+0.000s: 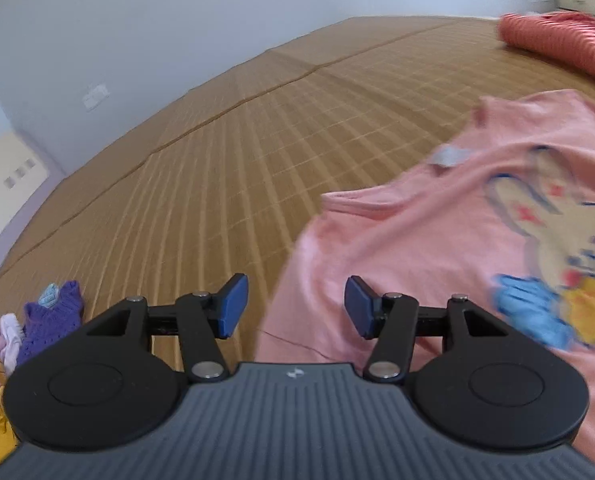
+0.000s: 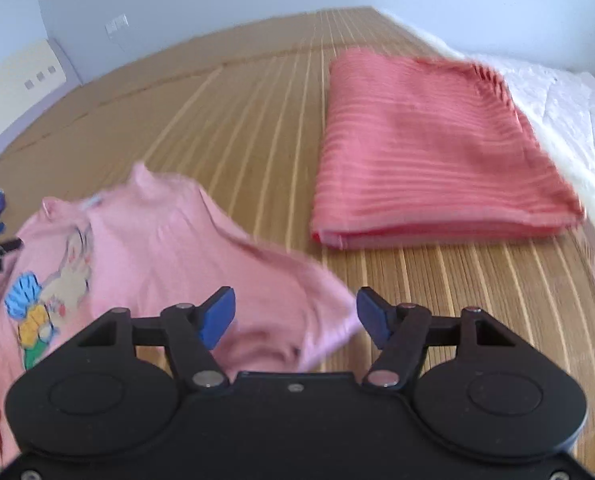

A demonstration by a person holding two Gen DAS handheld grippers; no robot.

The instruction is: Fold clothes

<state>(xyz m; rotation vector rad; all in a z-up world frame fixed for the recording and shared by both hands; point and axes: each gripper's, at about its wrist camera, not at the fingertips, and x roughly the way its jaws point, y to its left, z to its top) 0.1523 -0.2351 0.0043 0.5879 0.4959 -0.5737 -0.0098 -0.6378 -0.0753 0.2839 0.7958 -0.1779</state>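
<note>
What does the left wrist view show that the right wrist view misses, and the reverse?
Left wrist only: a heap of purple knit, white and yellow clothes at the mat's edge. Right wrist only: the white quilted bedding beyond the mat. Both: the pink rabbit-print T-shirt, the folded red striped cloth, the woven bamboo mat, and open grippers, left and right.

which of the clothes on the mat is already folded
The coral striped garment, a neat flat rectangle near the mat's far edge. The pink rabbit-print shirt lies spread out, and the purple knit piece sits in a loose heap.
</note>
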